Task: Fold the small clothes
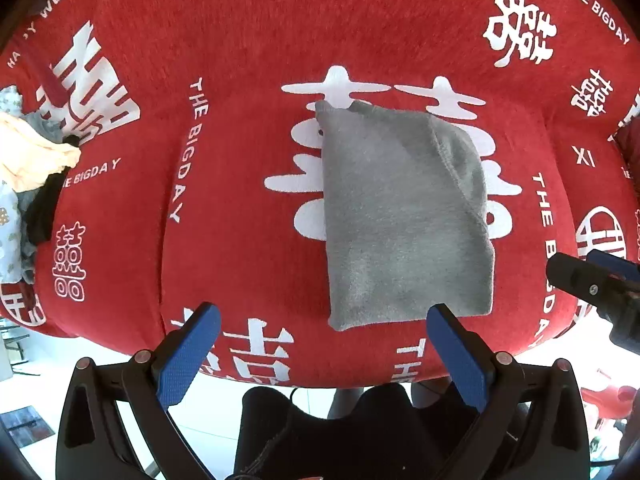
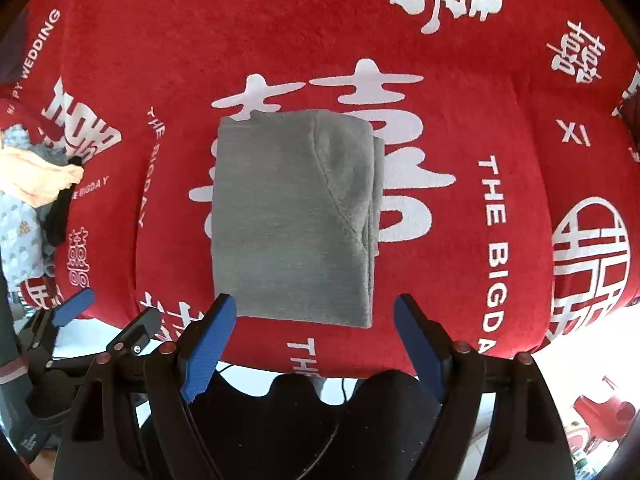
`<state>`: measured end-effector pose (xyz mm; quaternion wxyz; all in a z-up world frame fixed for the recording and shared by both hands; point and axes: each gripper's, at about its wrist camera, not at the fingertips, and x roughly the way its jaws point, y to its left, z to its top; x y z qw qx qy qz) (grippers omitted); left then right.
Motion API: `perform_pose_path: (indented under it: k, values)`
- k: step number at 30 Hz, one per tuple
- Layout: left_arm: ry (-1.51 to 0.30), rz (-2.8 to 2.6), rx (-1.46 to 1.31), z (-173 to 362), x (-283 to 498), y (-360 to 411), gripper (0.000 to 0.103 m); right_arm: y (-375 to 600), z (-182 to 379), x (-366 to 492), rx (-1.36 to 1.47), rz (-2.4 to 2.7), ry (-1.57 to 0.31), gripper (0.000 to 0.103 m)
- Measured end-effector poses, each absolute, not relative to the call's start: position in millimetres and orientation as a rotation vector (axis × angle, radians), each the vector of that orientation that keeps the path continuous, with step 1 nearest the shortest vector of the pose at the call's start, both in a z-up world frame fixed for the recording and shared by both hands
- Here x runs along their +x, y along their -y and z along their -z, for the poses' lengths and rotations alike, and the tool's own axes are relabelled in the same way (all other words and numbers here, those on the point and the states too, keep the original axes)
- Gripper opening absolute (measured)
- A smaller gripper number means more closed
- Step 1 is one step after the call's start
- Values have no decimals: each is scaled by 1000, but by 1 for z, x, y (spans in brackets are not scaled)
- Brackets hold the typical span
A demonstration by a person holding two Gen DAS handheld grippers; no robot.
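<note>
Left wrist view: gray folded cloth [image 1: 404,216] is seen flat on red blanket [image 1: 240,40], long axis running away from the camera, folded edge nearest | left gripper [image 1: 324,350] jaws wide, nothing held | right gripper [image 2: 316,340] jaws wide, empty, above cloth's near edge | clothes pile [image 1: 28,168] at far left

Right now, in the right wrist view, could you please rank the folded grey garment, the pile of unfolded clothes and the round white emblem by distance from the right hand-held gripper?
From the right hand-held gripper, open and empty:
1. Folded grey garment, just ahead, centre.
2. Round white emblem, far right on the red cloth.
3. Pile of unfolded clothes, far left edge.
</note>
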<state>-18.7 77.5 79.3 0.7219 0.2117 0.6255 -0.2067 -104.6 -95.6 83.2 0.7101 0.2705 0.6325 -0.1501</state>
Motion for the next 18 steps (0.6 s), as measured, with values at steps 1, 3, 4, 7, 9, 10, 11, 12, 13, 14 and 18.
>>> perform_pose_path:
  k: [1,3,4,7,9,10,11,12,13,14,18]
  values:
    - [-1382,459,468,-80,-18,-78,103,94,-83,-105,593,338,-1414,83]
    - [-1380,460,468,-82,-18,-78,103,94,-82,-104,583,363,-1434,83]
    - [-1377,458,470,-83,-18,-78,103,94,-81,-104,578,368,-1444,83]
    - [-1371,455,478,-85,-18,-77,103,92,-82,-105,560,379,-1438,83]
    - [-1367,456,484,-86,-19,-76,103,92,-82,-105,558,386,-1436,90]
    - [-1365,454,488,-87,-19,-76,103,91,-81,-105,558,390,-1439,101]
    - [-1364,454,489,-87,-20,-76,103,91,-81,-105,557,394,-1438,103]
    - [-1366,453,488,-88,-20,-76,103,90,-81,-105,553,398,-1434,103]
    - [-1368,453,487,-88,-19,-76,103,90,-81,-104,546,402,-1430,103]
    - [-1369,453,487,-89,-19,-76,103,89,-81,-104,543,402,-1429,103]
    - [-1363,453,495,-89,-20,-76,103,89,-83,-103,539,407,-1421,103]
